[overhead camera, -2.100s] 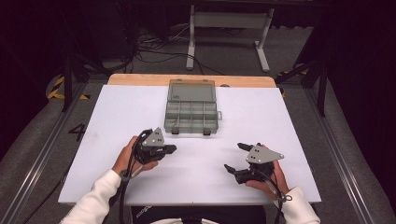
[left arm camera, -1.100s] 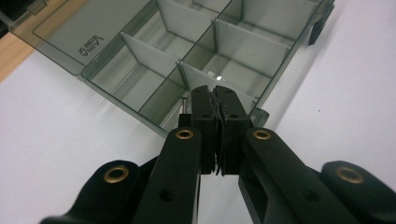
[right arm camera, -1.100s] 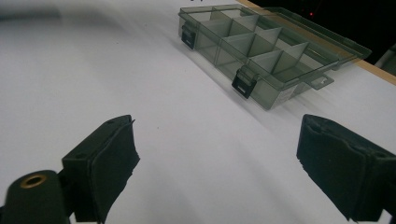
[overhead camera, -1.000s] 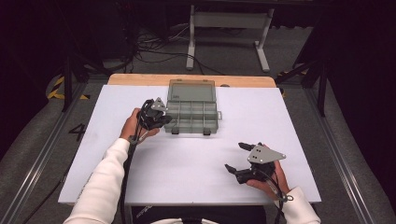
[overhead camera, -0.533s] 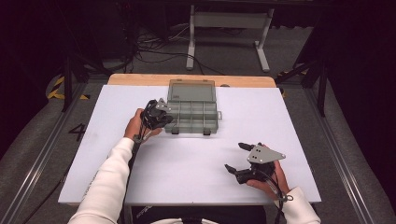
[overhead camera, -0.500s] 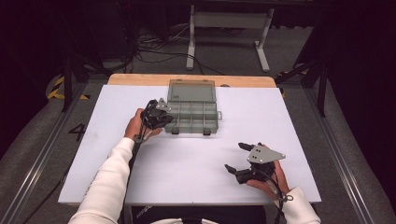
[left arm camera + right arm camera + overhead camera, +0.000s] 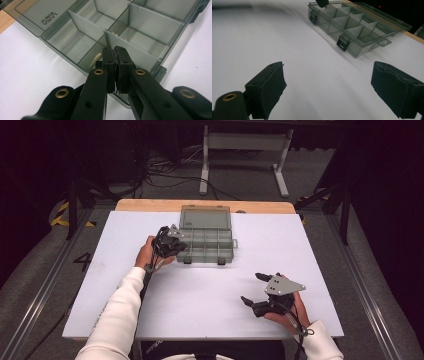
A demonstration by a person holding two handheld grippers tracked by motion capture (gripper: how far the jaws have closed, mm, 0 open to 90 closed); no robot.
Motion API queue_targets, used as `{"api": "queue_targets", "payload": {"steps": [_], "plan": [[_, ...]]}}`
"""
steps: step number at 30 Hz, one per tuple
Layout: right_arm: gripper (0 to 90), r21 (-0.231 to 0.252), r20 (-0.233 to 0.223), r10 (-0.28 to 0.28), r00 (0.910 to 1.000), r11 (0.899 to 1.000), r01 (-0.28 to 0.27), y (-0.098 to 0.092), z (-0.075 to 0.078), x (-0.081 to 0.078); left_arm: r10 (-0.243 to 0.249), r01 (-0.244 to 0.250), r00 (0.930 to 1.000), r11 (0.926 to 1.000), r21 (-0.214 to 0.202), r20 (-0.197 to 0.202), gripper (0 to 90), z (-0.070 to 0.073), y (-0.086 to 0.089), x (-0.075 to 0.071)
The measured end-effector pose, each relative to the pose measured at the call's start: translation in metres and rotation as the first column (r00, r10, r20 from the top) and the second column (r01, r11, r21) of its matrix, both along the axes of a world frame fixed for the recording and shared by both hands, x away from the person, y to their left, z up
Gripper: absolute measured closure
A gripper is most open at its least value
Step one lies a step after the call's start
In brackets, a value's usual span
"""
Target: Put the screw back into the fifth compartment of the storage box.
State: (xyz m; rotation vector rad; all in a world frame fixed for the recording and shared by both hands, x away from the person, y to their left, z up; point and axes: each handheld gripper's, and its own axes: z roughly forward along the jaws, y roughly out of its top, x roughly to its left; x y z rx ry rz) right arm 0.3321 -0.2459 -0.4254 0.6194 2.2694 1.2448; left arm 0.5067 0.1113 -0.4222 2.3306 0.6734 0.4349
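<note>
A white table (image 7: 215, 290) carries an open grey compartment box (image 7: 206, 240) near its far edge.

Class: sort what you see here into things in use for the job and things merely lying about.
In use: compartment box, its open lid, left gripper shut at the box's front corner.
Lying about: right gripper open, apart from the box; floor cables; metal stand.

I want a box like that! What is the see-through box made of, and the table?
The compartment box looks like smoky clear plastic: you see its dividers through glossy walls. The table has a matte white top, with a likely wooden edge.
</note>
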Motion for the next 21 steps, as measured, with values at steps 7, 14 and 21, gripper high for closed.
{"api": "queue_targets", "payload": {"steps": [7,14,21], "plan": [[12.1,-0.002,0.003,-0.002,1.0000,1.000,0.002,0.000,0.000,0.000,0.005,-0.005,0.9999,0.9992,-0.040,0.011,83.3,0.004,0.006,-0.003],[12.2,0.003,0.010,-0.008,0.9999,1.000,0.008,-0.002,0.001,0.000,0.000,0.007,0.9967,0.9960,-0.089,0.081,69.5,0.015,0.015,-0.022],[12.2,0.000,0.008,-0.010,0.9999,1.000,0.010,-0.001,0.000,0.000,-0.017,0.039,0.9868,0.9899,-0.136,0.161,54.0,0.021,0.021,-0.050]]}}
